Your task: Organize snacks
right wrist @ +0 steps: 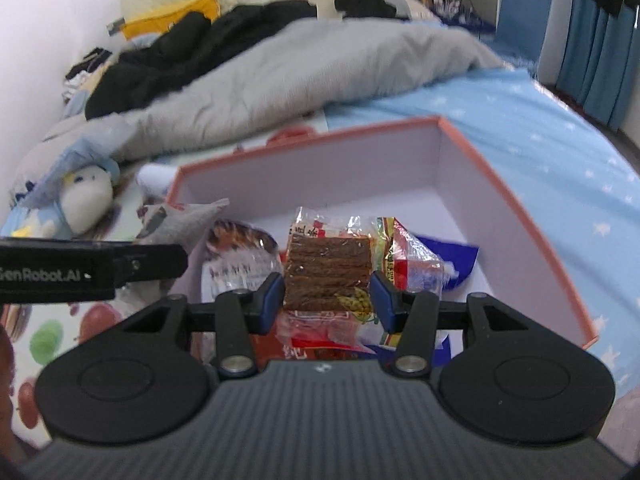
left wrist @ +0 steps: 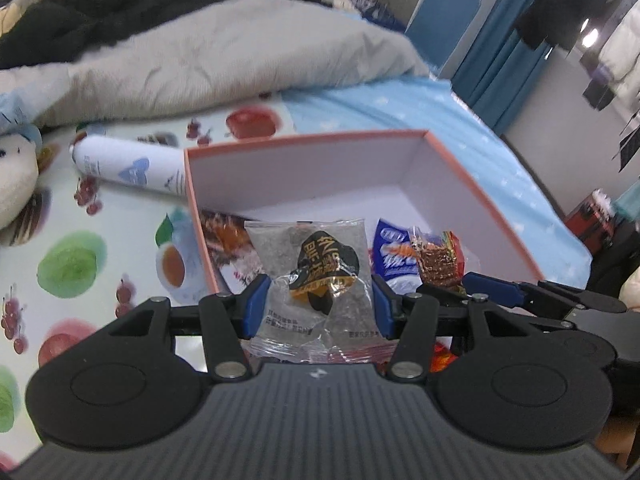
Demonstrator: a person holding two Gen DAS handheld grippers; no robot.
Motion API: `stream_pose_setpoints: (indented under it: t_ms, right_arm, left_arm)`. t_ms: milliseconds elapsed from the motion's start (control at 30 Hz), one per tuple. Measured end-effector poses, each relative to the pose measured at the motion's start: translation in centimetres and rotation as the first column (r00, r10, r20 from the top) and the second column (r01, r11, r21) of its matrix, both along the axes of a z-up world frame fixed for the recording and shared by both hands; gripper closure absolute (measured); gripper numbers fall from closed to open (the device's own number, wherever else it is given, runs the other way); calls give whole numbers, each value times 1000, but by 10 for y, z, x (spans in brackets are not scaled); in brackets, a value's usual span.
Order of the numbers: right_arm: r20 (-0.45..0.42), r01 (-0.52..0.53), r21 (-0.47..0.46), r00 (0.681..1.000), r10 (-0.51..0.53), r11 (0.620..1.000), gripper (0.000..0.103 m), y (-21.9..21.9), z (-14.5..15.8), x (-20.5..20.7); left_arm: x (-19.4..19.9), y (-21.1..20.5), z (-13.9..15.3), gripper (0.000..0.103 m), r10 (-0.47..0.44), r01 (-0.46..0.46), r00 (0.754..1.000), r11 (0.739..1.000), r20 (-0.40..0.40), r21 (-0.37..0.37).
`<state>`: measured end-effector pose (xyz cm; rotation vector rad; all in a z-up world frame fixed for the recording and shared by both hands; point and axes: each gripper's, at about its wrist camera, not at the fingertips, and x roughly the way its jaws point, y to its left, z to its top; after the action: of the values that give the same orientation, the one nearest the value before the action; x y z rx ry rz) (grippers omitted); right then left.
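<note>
My left gripper (left wrist: 319,302) is shut on a clear snack packet with a black and orange label (left wrist: 312,264), held just over the near edge of an open box with an orange rim and white walls (left wrist: 320,176). My right gripper (right wrist: 328,300) is shut on a clear packet of brown strips (right wrist: 328,268) above the same box (right wrist: 472,184). A blue and white packet (left wrist: 394,256) and a brown-printed packet (left wrist: 228,240) lie in the box. In the right wrist view the left gripper's black finger (right wrist: 92,268) reaches in from the left.
The box sits on a bed with a fruit-print sheet (left wrist: 72,260). A white cylinder (left wrist: 128,164) lies against the box's left wall. A grey duvet (left wrist: 220,60) is heaped behind, and a plush toy (right wrist: 88,196) lies at the left. Light blue sheet (right wrist: 540,128) spreads to the right.
</note>
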<state>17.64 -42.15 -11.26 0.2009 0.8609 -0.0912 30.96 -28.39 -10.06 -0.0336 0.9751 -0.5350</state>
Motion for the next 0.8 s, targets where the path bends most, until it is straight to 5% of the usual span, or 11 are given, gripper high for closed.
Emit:
stream_pose_setpoints:
  t_ms: [200,433,800]
  right_arm:
    - [-38,-12,20,999,13,1000,54,-6,-16,8]
    - [-30,10,54,1000,-9,998,54,-18,-7,7]
    - [163,52,12,985,-53,999,54,-6,96,-32]
  left_arm:
    - [9,-3,-17,43,13,-12,999,1000,-34,18]
    - [11,-3,4,39,16,-16,1000,1000,-6,20]
    - [-22,26,106,39,-5,13,986,999,167,-44]
